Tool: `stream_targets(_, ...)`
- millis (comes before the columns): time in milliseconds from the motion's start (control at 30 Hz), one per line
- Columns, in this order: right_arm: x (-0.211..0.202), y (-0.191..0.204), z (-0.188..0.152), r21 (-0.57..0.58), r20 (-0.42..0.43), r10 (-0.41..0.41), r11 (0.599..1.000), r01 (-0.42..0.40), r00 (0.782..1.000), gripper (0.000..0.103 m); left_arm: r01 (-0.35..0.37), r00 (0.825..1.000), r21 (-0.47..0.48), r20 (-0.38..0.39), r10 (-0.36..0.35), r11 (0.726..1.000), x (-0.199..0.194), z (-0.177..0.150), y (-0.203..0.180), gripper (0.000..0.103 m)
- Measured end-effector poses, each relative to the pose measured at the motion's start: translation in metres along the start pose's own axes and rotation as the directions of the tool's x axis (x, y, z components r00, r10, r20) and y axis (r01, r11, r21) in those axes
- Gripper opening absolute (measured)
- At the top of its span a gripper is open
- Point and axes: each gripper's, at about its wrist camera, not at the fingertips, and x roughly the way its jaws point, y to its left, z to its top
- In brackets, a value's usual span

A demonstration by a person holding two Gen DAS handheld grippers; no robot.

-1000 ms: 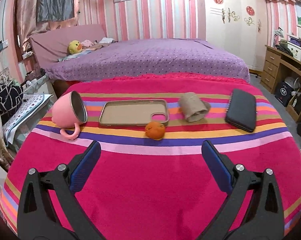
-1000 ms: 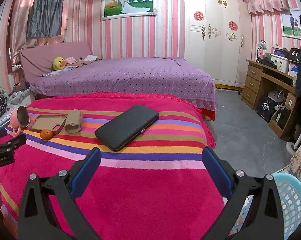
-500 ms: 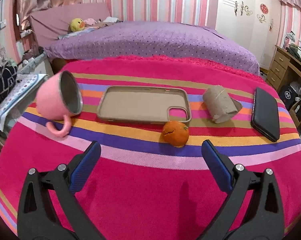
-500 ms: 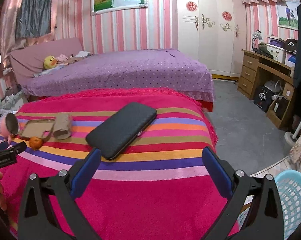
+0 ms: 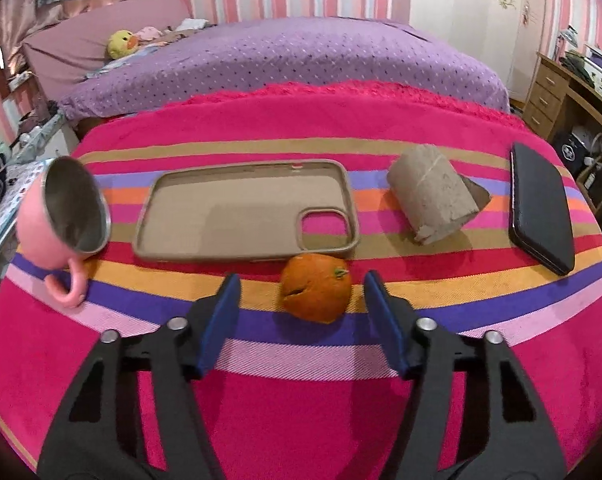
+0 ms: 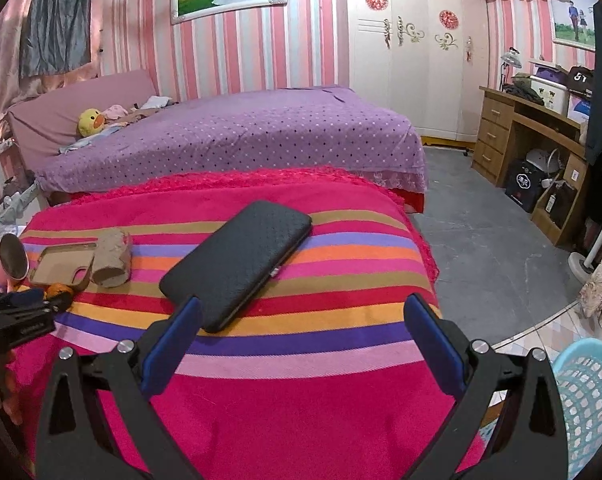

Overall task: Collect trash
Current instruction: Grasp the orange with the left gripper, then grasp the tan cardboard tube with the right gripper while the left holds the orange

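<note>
Mug point(image 5: 63, 216): left of the case, tipped on its side, mouth toward the camera.
Case point(image 5: 247, 210): flat, hollow side up, just behind the orange.
Orange point(image 5: 316, 287): the likely trash; sits between the left gripper's fingers, apparently untouched.
Left gripper point(image 5: 301, 304): partly open, straddling the orange to pinch it.
Roll point(image 5: 433, 194): right of the case, probably trash too.
Wallet point(image 5: 539, 212): far right.
Right gripper point(image 6: 303, 330): wide open, empty, waiting near the basket point(image 6: 589, 400).

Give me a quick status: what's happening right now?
Left gripper open, jaws either side of orange peel, not touching. Right gripper open, empty. Nothing blocking.
</note>
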Motion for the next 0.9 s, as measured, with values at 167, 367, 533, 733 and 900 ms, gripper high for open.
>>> stream_targets(167, 0.005, 0.014, -0.001, -0.009, -0.007, 0.022, 1.000, -0.022, 1.000, 0.098, 0.038, 0.999, -0.011, -0.001, -0.038, 0.999, 0.002, 0.001, 0.003, 0.032)
stream_targets(367, 0.013, 0.055, -0.005, -0.059, -0.023, 0.076, 0.995, -0.077, 0.997, 0.098, 0.059, 0.998, -0.031, 0.010, -0.059, 0.998, -0.003, 0.000, 0.017, 0.029)
stream_targets(533, 0.025, 0.111, 0.006, -0.177, -0.023, 0.121, 0.976, -0.124, 0.992, 0.098, 0.002, 0.999, -0.045, 0.036, 0.000, 0.999, -0.014, -0.003, 0.050, 0.029)
stream_targets(733, 0.047, 0.160, 0.010, -0.235, -0.071, 0.159, 0.957, -0.172, 0.985, 0.098, -0.048, 0.996, -0.066, 0.072, 0.053, 0.997, -0.022, -0.004, 0.082, 0.029)
stream_targets(900, 0.065, 0.183, 0.016, -0.258, -0.107, 0.154, 0.950, -0.177, 0.982, 0.098, -0.053, 0.996, -0.119, 0.062, 0.061, 0.991, -0.020, -0.005, 0.103, 0.029)
